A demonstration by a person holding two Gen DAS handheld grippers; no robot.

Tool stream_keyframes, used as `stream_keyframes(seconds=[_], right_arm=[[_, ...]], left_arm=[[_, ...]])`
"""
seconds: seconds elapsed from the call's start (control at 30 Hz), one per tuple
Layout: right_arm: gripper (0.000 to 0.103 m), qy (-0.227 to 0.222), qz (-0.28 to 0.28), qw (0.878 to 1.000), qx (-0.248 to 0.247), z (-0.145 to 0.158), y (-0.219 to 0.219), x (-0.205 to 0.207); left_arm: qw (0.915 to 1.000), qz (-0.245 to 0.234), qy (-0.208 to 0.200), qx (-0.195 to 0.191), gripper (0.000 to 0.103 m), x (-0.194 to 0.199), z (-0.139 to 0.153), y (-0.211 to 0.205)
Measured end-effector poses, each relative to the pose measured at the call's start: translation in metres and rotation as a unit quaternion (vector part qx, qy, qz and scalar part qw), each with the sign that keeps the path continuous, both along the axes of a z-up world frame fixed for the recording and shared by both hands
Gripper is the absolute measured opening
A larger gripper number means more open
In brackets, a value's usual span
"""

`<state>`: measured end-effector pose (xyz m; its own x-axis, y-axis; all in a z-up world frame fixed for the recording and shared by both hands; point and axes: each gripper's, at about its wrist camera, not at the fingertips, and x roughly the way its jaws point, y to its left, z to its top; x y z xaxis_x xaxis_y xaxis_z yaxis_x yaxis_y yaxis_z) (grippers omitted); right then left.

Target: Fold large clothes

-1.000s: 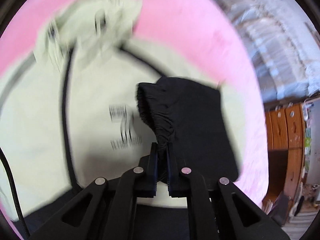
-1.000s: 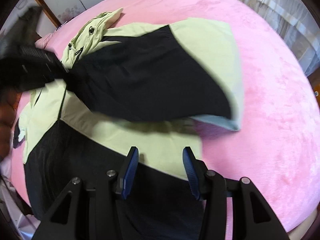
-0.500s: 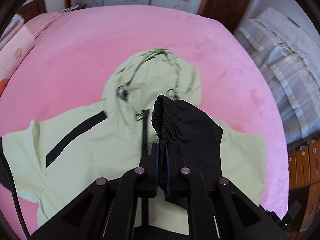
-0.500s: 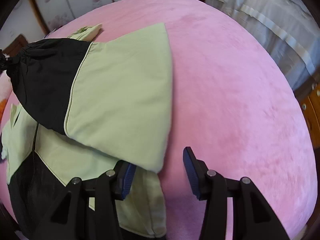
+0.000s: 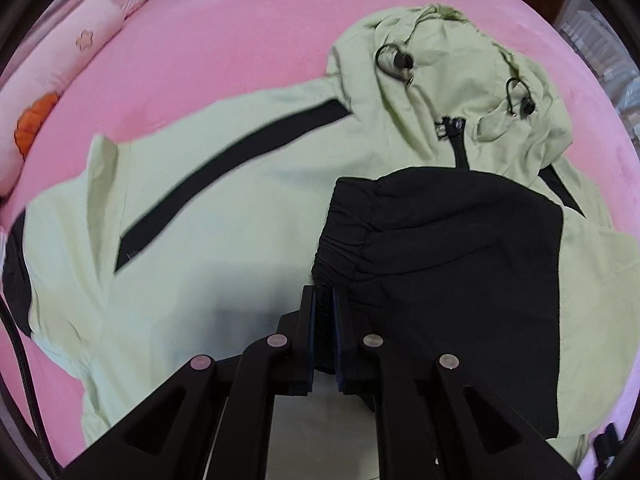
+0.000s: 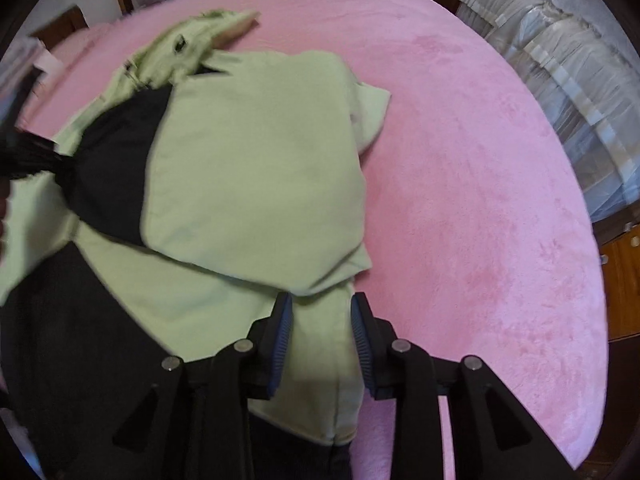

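Sleeve [image 5: 460, 240] carried across jacket [image 5: 224, 216]; left tool [image 5: 325, 300] clamped.

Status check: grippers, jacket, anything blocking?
Left gripper shut on black cuff, sleeve folded across jacket. Right gripper closing, nothing pinched yet. Pink bed shows no obstruction.

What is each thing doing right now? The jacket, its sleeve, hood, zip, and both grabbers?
Light green and black hooded jacket: spread front-up on the pink bed cover.
Black-cuffed sleeve: folded across the chest.
Hood: rumpled.
Black zip: closed at the collar.
Left gripper: shut on the cuff.
Right gripper: jaws closing, green fabric between them.
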<state>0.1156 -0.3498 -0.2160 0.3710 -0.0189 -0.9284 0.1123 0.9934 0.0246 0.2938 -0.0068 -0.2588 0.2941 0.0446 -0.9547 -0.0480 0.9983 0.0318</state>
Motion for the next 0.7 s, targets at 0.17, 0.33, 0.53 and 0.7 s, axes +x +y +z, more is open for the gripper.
stream_keyframes(seconds=[0.17,0.33,0.53,0.7], right_arm=[[0.039,-0.035,-0.036,0.999,0.01,0.027,-0.022,0.018],[0.04,-0.028,-0.057,0.997,0.045,0.011,-0.05,0.077],[0.041,0.001,-0.096,0.991,0.099,-0.028,-0.076,0.138],[0.041,0.029,-0.096,0.988,0.114,-0.051,-0.078,0.17]], left_arm=[[0.999,0.008,-0.043,0.006,0.005,0.009,0.026,0.013],[0.9996,-0.019,-0.006,0.018,0.006,0.018,0.009,0.005],[1.0,-0.006,0.007,0.002,0.011,0.02,0.005,0.004],[0.9999,-0.009,0.008,-0.005,0.012,0.016,0.004,0.002]])
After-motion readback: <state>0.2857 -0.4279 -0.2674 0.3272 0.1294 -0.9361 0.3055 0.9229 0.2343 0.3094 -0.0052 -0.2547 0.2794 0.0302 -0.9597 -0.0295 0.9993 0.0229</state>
